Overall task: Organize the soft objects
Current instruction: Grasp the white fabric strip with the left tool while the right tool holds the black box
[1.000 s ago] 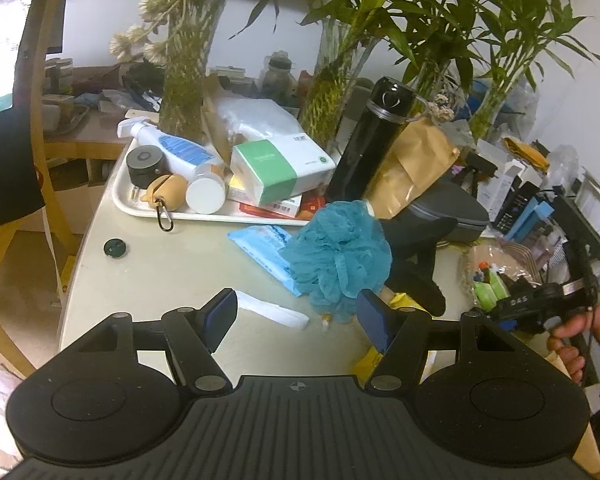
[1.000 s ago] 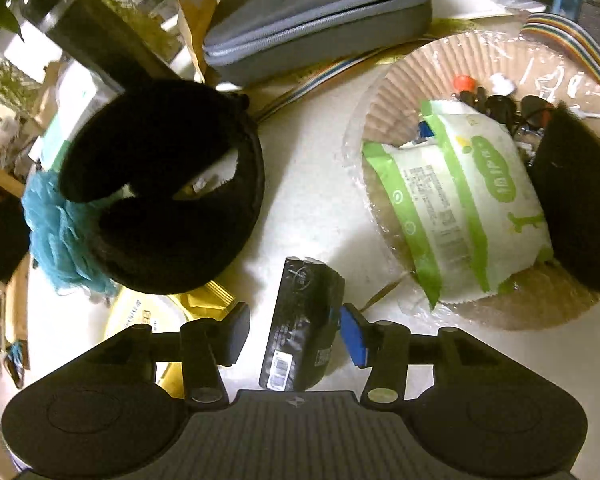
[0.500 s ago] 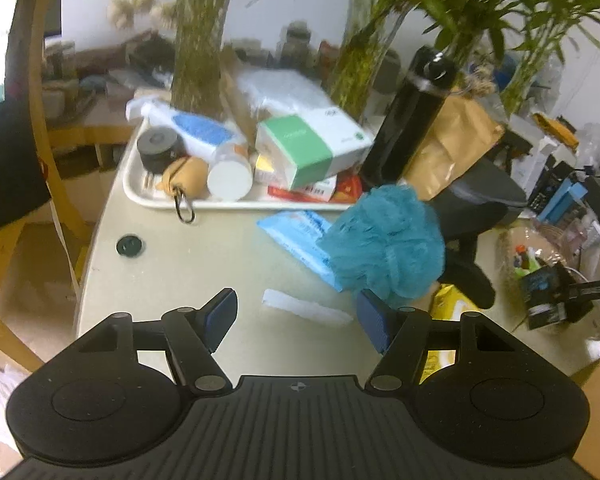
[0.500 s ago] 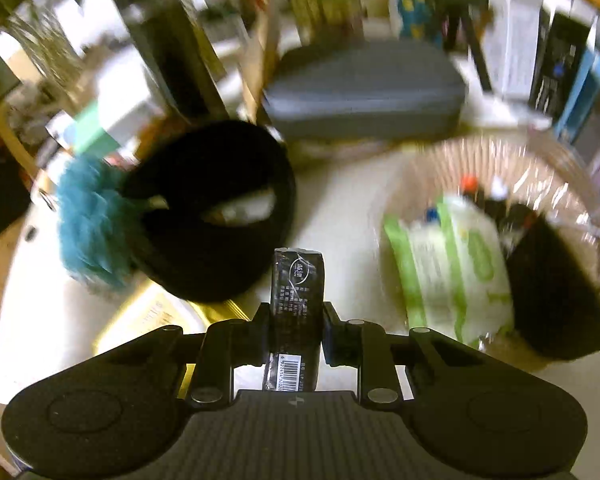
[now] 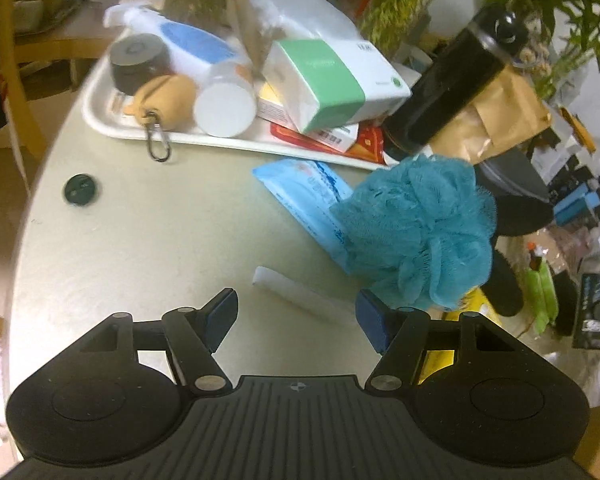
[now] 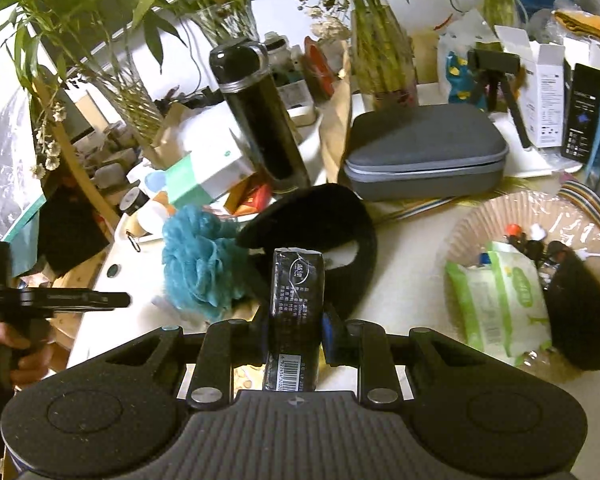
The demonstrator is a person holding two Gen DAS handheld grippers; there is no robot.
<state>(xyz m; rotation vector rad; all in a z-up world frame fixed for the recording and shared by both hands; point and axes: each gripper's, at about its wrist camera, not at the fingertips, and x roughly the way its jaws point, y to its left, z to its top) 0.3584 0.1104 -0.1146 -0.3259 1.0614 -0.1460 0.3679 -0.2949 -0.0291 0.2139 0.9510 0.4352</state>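
Note:
My right gripper (image 6: 294,330) is shut on a black tissue pack (image 6: 296,304) and holds it above the table. A teal bath pouf (image 5: 420,228) lies on the table, also in the right wrist view (image 6: 198,258), next to a black neck pillow (image 6: 332,236). My left gripper (image 5: 296,316) is open and empty, just short of a white rolled strip (image 5: 300,294) and left of the pouf. A blue wipes pack (image 5: 308,200) lies partly under the pouf. A green and white wipes pack (image 6: 500,304) lies in a paper-lined basket (image 6: 496,216).
A white tray (image 5: 100,120) holds bottles, a tan pouch and a green box (image 5: 320,80). A black flask (image 5: 452,80) and brown paper bag (image 5: 500,120) stand behind. A grey zip case (image 6: 424,148), boxes and plant vases crowd the back. A small dark disc (image 5: 80,189) lies left.
My right gripper closed on the black tissue pack and lifted it up off the table. My left gripper moved forward and lower toward the pouf and the white strip.

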